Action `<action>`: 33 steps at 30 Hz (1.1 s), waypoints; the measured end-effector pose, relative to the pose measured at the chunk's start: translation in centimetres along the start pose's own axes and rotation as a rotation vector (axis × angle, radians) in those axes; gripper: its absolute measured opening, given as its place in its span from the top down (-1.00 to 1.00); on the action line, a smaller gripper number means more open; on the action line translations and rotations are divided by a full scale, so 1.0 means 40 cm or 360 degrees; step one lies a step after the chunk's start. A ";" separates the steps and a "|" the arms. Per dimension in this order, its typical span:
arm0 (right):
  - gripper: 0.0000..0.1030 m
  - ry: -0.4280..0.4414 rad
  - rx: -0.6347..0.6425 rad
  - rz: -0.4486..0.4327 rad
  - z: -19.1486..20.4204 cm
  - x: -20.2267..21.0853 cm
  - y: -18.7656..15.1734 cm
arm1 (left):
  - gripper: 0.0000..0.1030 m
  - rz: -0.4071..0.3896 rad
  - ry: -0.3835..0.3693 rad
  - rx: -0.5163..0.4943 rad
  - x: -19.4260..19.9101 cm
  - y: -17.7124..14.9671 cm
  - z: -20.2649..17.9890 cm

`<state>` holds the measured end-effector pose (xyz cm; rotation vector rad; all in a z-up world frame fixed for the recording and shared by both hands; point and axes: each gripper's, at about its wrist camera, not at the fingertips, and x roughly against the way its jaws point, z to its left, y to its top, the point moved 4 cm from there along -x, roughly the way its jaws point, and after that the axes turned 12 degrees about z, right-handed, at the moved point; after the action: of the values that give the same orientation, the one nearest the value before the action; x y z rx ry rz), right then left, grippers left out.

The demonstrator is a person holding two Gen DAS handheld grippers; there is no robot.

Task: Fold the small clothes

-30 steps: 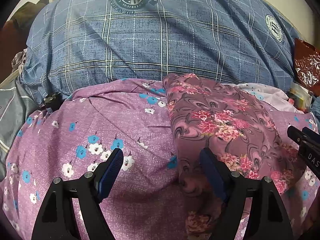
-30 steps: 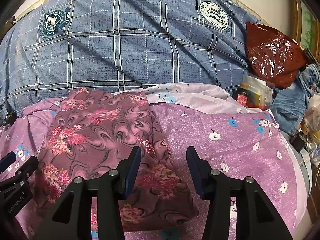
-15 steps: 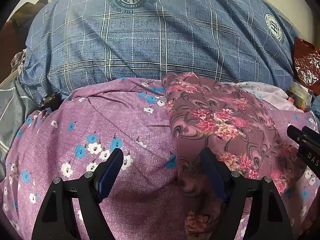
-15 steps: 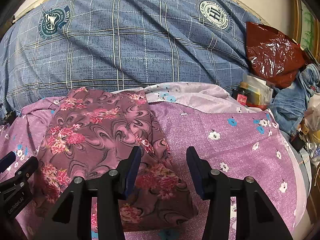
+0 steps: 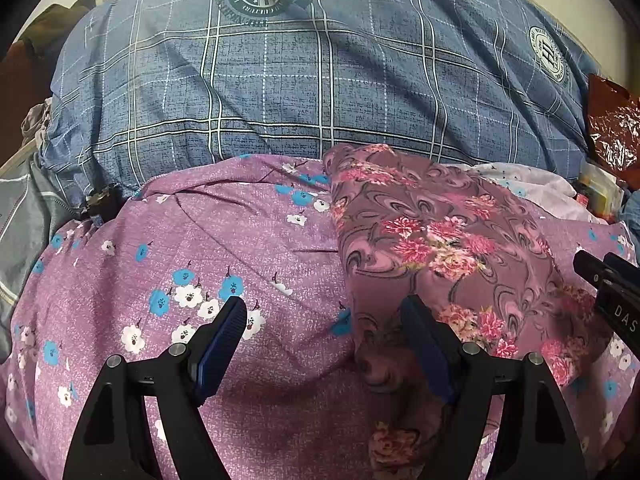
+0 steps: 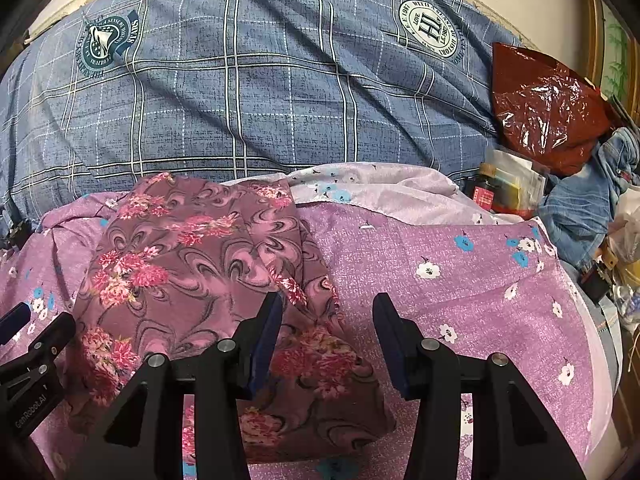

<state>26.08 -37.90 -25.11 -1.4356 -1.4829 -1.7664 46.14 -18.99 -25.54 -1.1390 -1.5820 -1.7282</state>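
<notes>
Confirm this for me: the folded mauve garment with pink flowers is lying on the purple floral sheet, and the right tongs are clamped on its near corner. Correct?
Not quite. The folded mauve garment with pink flowers does lie on the purple floral sheet, but the right tongs are not clamped on it. The right wrist view shows their jaws standing apart above its near right corner, gripping nothing.
</notes>
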 end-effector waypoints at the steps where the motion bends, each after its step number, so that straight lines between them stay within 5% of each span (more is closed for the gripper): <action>1: 0.05 -0.0001 0.0000 0.0000 0.000 0.000 0.000 | -0.54 0.0000 0.0000 0.0000 0.000 0.000 0.000; 33: 0.05 -0.0003 0.0018 0.0022 -0.005 -0.019 0.002 | -0.54 0.0010 -0.0003 -0.0008 -0.002 0.000 -0.004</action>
<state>26.32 -38.33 -25.72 -1.4389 -1.4779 -1.7461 46.14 -19.17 -25.62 -1.1469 -1.5745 -1.7288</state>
